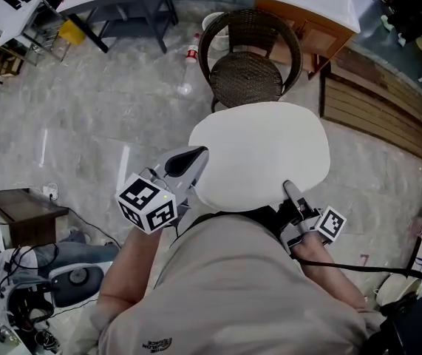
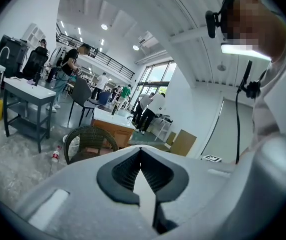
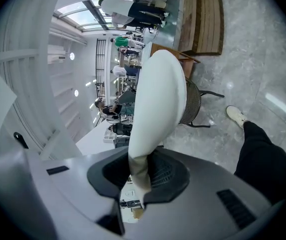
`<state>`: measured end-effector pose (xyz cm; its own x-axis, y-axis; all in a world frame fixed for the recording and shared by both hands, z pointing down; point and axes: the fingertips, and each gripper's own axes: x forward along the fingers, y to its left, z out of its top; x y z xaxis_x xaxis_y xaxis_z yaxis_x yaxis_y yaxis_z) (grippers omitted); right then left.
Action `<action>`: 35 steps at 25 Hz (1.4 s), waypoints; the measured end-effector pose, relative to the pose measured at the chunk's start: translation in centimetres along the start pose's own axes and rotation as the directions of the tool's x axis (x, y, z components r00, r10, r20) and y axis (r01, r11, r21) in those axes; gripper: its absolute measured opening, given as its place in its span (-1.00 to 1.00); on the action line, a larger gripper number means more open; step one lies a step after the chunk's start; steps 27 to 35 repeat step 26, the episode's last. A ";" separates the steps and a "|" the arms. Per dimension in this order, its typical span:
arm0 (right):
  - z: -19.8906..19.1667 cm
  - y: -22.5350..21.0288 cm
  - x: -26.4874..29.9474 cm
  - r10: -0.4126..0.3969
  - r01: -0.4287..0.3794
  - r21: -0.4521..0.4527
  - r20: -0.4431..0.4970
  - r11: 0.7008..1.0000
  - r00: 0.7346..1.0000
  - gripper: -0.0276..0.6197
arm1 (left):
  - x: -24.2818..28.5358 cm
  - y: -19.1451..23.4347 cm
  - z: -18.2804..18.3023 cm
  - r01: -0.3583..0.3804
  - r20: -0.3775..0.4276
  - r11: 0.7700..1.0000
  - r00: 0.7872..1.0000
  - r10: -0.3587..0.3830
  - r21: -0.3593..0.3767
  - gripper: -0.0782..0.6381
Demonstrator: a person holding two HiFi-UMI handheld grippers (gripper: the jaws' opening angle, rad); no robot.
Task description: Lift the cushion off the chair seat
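Cushion (image 1: 262,150) above chair (image 1: 247,76); fingers of left gripper (image 1: 198,156) and right gripper (image 1: 288,188) pinch its edge.

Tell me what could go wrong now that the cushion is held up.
The right tongs pinch the cushion only at its near edge, so the wide span beyond could sag or slip free. It also hangs close to the wicker chair, so swinging forward might knock the backrest.

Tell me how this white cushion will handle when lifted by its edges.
The cushion is probably soft: its edge squashes thin where the right gripper pinches it. It is likely fairly firm overall, spanning flat across to the left gripper without sagging. It seems light, carried by two edge pinches alone.
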<state>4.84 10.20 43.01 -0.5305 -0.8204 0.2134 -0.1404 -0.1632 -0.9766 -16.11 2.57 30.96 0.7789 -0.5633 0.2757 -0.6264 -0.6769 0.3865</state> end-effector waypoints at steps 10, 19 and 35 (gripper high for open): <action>0.6 -0.2 -1.7 0.017 -0.017 -0.014 0.037 1.000 0.999 -0.69 | 1.2 -1.8 -0.5 0.036 -0.009 0.999 0.999 -0.036 0.018 -0.76; 0.5 -0.9 -1.9 0.024 -0.024 -0.011 0.037 1.000 0.999 -0.69 | 1.0 -2.1 -1.8 0.030 -0.015 0.999 0.999 -0.030 0.019 -0.76; 0.5 -1.0 -1.4 0.031 -0.031 -0.012 0.034 0.999 0.999 -0.69 | 1.0 -1.8 -1.7 0.031 -0.011 0.999 0.999 -0.030 0.027 -0.76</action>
